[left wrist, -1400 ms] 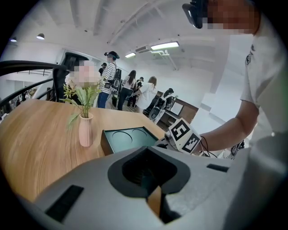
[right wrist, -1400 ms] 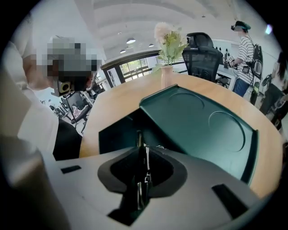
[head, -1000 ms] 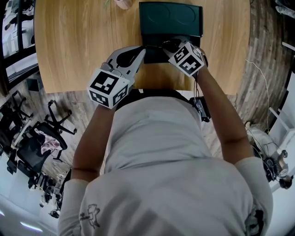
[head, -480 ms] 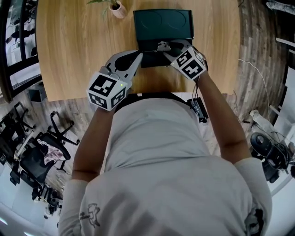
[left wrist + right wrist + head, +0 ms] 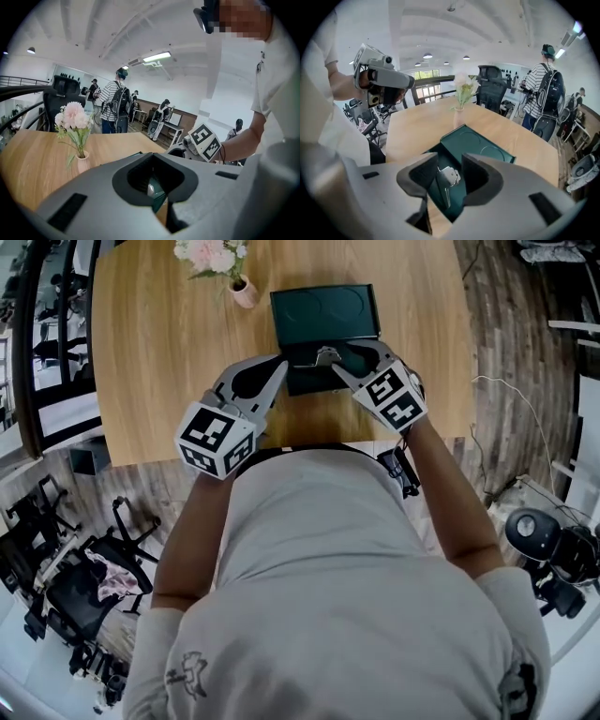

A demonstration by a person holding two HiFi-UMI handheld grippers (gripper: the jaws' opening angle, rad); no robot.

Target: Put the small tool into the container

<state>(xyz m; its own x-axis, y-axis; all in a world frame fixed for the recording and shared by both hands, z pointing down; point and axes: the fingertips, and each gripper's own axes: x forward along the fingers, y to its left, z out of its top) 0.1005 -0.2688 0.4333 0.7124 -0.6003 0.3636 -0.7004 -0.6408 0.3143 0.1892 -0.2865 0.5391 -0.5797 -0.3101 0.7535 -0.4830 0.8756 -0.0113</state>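
The dark green container [image 5: 305, 382] stands on the wooden table with its lid [image 5: 323, 315] open. The small silver tool [image 5: 325, 355] lies inside it. In the right gripper view the tool [image 5: 447, 177] shows through the gap between my jaws, down in the container [image 5: 480, 146]. My right gripper [image 5: 335, 367] [image 5: 450, 165] hovers above the box, open. Its jaws have just been closing a little, with nothing pressed between them. My left gripper [image 5: 284, 362] [image 5: 153, 156] is shut just left of it, tips together. A bit of the green container [image 5: 158, 199] shows through its pads' hollow.
A small vase of pink flowers [image 5: 242, 289] [image 5: 82, 161] [image 5: 459, 110] stands on the table left of the lid. The table's near edge [image 5: 281, 432] runs just under the grippers. People [image 5: 115, 105] [image 5: 543, 93] stand beyond the table. Office chairs [image 5: 84, 568] are on the floor at left.
Both grippers have lifted up off the container, the right one more. The tool has stayed in the box. The flowers have come into the head view.
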